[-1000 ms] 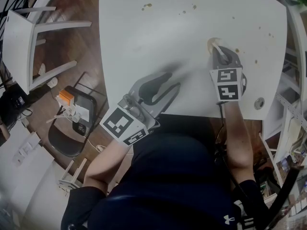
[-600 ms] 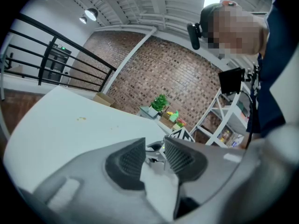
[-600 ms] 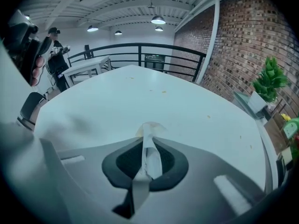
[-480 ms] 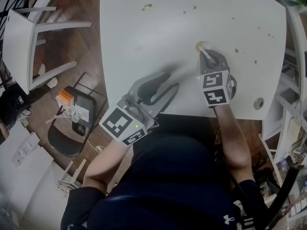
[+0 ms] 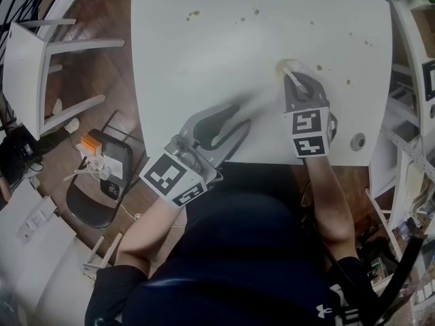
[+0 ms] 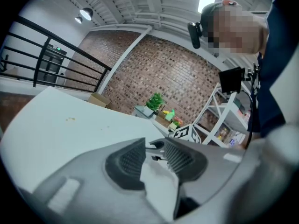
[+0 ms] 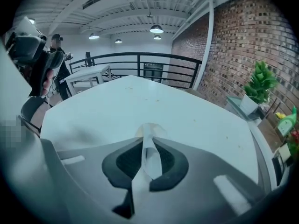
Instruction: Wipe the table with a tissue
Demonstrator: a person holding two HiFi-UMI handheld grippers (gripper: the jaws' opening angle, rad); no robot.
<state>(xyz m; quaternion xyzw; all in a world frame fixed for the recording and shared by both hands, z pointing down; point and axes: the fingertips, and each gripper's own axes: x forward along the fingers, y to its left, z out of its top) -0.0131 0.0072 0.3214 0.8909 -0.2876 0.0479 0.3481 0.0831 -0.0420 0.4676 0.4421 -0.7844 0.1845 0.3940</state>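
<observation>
At the counter's (image 5: 224, 46) near edge the left gripper (image 5: 243, 113) was held low, its jaws standing partly apart with nothing gripped. Further right, the right gripper (image 5: 298, 81) was tilted down over the counter, its jaws closed on a twisted tissue (image 5: 288, 67). The tissue's crumpled end was seen just beyond the jaw tips, toward the right edge. Brown specks (image 5: 367, 44) were scattered near that edge.

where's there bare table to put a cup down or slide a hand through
The wide middle of the table, between the crumbs at the far edge and the left tongs at the near edge, is bare. The near right is crowded: the right tongs grip the tissue, with specks and a round hole beside them.
</observation>
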